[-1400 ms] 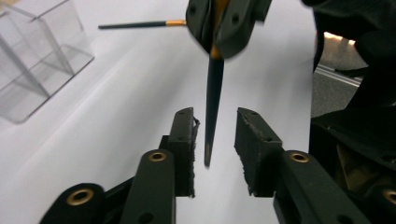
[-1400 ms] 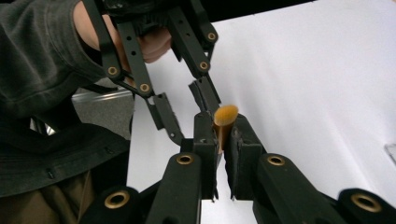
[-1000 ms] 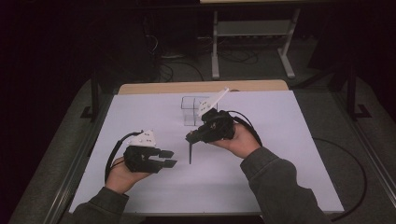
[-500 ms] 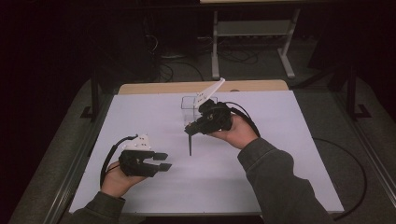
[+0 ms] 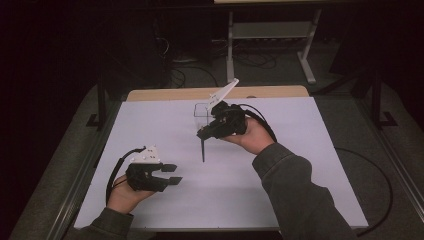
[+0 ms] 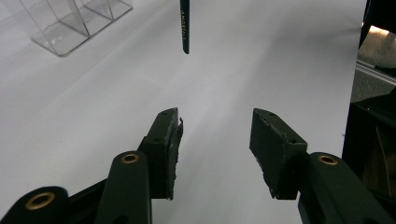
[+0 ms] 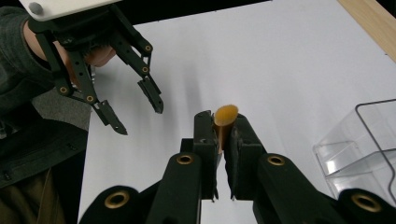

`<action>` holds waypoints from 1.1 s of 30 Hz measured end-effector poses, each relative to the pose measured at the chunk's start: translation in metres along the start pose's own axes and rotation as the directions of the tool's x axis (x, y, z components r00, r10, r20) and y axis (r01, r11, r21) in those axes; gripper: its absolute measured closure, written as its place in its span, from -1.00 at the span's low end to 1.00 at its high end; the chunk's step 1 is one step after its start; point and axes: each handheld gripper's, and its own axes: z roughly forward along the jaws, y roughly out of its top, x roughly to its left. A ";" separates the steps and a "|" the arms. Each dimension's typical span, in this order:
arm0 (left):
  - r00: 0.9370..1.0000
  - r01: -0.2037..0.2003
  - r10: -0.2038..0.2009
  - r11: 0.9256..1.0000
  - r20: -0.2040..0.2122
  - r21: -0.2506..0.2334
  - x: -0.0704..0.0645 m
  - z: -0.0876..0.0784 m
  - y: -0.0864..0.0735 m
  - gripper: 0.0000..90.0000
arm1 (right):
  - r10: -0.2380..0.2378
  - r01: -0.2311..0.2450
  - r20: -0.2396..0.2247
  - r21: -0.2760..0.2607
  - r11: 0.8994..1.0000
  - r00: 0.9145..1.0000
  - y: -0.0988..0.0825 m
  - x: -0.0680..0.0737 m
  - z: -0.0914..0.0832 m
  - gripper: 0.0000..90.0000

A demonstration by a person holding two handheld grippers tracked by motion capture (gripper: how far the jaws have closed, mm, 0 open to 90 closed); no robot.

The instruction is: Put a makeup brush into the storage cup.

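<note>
My right gripper (image 5: 202,135) (image 7: 222,117) is shut on a thin dark stick (image 5: 203,151) that hangs straight down over the white table; its tan rounded end (image 7: 225,115) pokes up between the jaws. In the left gripper view the stick's lower end (image 6: 185,28) shows lettering and hangs clear of the table. My left gripper (image 5: 176,173) (image 6: 215,116) (image 7: 140,120) hovers low at the near left; its jaws have just been opening and nothing is between them. A clear plastic holder (image 5: 201,113) (image 6: 70,23) (image 7: 359,149) stands just behind the right gripper.
A white sheet (image 5: 300,165) covers the table, with a wooden strip (image 5: 165,94) along the far edge. Black cables (image 5: 117,170) trail from both grippers. A metal stand (image 5: 270,32) is on the dark floor beyond the table.
The right hand has lifted the stick a little, up and toward the clear holder. The left gripper's jaws stand wider apart than before; that hand has hardly moved.
</note>
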 end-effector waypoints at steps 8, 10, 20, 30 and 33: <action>1.000 0.009 -0.010 1.000 -0.015 -0.004 0.000 -0.002 -0.004 0.14 | 0.014 -0.014 0.013 -0.005 1.000 1.000 0.002 -0.006 -0.005 0.84; 1.000 0.008 -0.008 1.000 -0.014 -0.005 0.000 -0.002 -0.004 0.14 | 0.012 -0.011 0.019 -0.006 1.000 1.000 0.002 -0.008 -0.006 0.85; 1.000 0.014 -0.014 1.000 -0.018 -0.002 -0.001 -0.002 -0.005 0.05 | 0.010 -0.010 0.044 -0.001 1.000 0.999 0.012 -0.018 -0.011 0.84; 1.000 0.008 -0.008 1.000 -0.016 0.003 0.000 -0.003 -0.006 0.04 | 0.009 -0.011 0.078 0.032 0.999 0.997 0.029 -0.028 -0.012 0.84; 1.000 0.013 -0.013 1.000 -0.016 -0.003 0.000 -0.004 -0.007 0.03 | 0.001 -0.005 0.092 0.039 0.999 0.996 0.036 -0.033 -0.012 0.84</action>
